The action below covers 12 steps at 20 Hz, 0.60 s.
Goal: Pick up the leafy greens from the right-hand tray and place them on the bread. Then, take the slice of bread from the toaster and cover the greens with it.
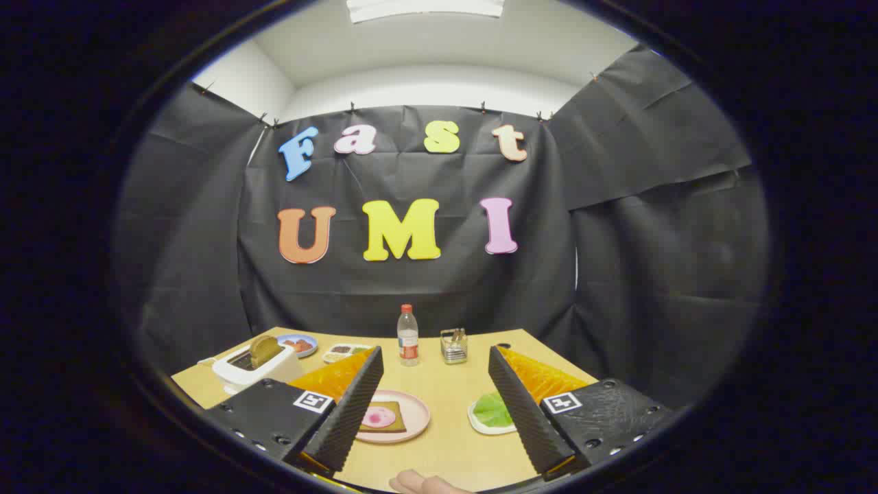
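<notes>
Gripper [435, 405] released, fingers spread wide over table [446, 453], grasping nothing. Between fingers, nearer the left one at 9 o'clock: pink plate [415, 412] carrying bread [394, 420] topped with pink slice [378, 416]; bread lying flat, roughly square, no clear long axis. At 3 o'clock, against right finger: white tray [480, 425] holding greens [492, 409], flat, partly hidden. Beyond left finger at 10 o'clock: toaster [247, 370] with toast [264, 350] standing upright in slot. At 12 o'clock: bottle [407, 336], red-labelled, wording too small to read; just beside it at 1 o'clock, small holder [453, 345]. Fingertips of a hand [422, 484] at 6 o'clock.
</notes>
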Each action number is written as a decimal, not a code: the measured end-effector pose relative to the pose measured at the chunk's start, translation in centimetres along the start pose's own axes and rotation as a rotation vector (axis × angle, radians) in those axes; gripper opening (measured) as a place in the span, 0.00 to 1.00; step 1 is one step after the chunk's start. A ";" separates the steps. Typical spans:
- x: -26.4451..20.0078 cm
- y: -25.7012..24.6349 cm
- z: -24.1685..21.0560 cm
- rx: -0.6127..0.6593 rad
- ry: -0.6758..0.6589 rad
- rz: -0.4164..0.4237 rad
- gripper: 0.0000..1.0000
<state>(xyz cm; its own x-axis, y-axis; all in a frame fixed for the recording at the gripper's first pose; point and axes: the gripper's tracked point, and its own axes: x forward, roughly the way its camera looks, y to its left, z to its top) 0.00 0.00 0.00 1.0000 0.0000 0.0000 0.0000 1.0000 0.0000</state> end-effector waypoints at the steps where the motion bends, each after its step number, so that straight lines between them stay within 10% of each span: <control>1: -0.2 0.2 0.2 -0.007 -0.008 -0.008 0.95; 12: 0.6 -2.1 -0.9 0.014 0.017 -0.081 0.95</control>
<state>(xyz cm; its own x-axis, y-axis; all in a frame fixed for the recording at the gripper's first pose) 0.64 -2.07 -0.88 0.9966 -0.0805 -0.0173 0.0808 0.9966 0.0134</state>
